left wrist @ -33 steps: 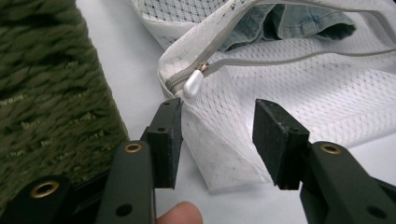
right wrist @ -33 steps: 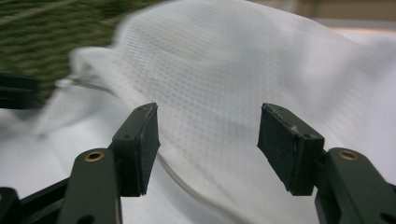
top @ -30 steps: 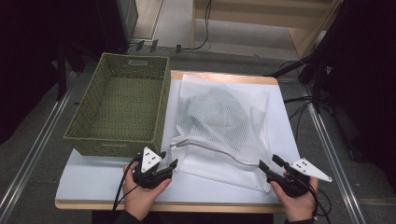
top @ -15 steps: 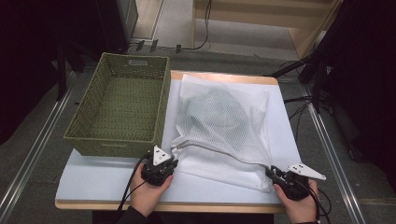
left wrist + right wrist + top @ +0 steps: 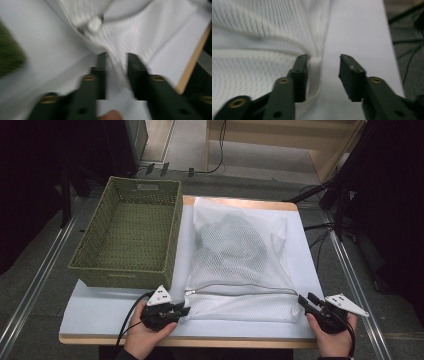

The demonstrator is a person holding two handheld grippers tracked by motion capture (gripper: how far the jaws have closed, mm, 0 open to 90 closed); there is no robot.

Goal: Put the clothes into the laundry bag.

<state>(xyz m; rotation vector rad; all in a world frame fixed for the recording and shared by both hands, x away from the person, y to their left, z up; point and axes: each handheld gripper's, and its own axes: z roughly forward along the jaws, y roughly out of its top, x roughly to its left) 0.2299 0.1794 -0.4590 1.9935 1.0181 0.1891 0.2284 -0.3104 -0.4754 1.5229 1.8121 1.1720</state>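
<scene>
A white mesh bag (image 5: 240, 260) is lying flat on the bench (image 5: 100, 320), just beside a green basket (image 5: 130, 240) on its left. The left gripper (image 5: 184, 310) is sitting at the bag's near left corner, close to the zip pull (image 5: 94, 24). Its jaws have just been opening and are standing apart, with a fold of mesh running between them. The right gripper (image 5: 306, 300) is sitting at the bag's near right corner. Its jaws have just been opening too, and are standing apart; the bag's edge is lying against the inner face of one jaw, the other jaw over bare bench.
</scene>
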